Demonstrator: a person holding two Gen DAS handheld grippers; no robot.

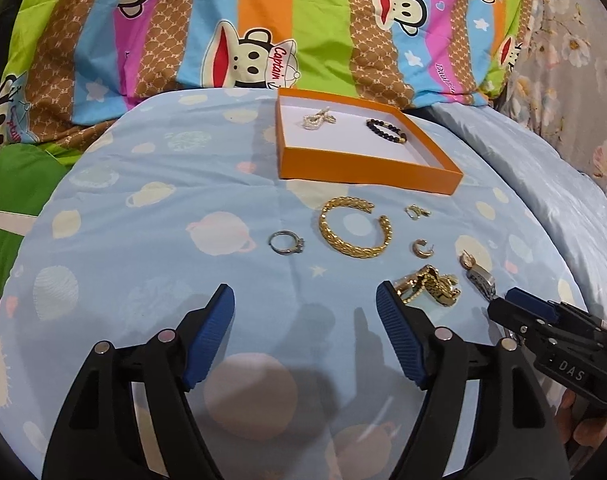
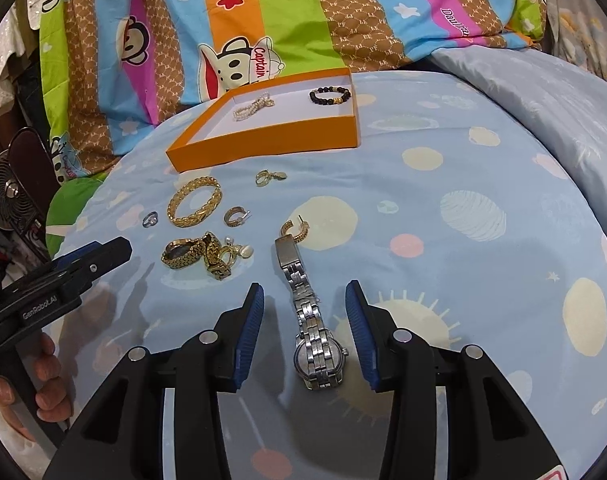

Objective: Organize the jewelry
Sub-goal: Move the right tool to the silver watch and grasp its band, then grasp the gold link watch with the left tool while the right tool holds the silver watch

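Note:
An orange tray [image 1: 367, 170] [image 2: 263, 142] on the blue bedspread holds a pearl piece [image 1: 317, 119] [image 2: 250, 110] and a black bead bracelet [image 1: 385, 130] [image 2: 330, 95]. In front of it lie a gold bangle [image 1: 353, 226] [image 2: 194, 202], a silver ring [image 1: 286, 242] [image 2: 149, 219], small gold earrings [image 1: 421, 247] [image 2: 236, 216], a gold watch [image 1: 431, 289] [image 2: 195, 256] and a silver watch [image 2: 313, 320]. My left gripper [image 1: 305, 300] is open and empty, below the ring and bangle. My right gripper [image 2: 305, 300] is open, with the silver watch lying between its fingers.
A colourful cartoon-print quilt [image 1: 263, 28] is piled behind the tray. A pale blue pillow [image 2: 543, 100] lies at the right. A small fan [image 2: 11, 188] stands at the far left edge of the right wrist view.

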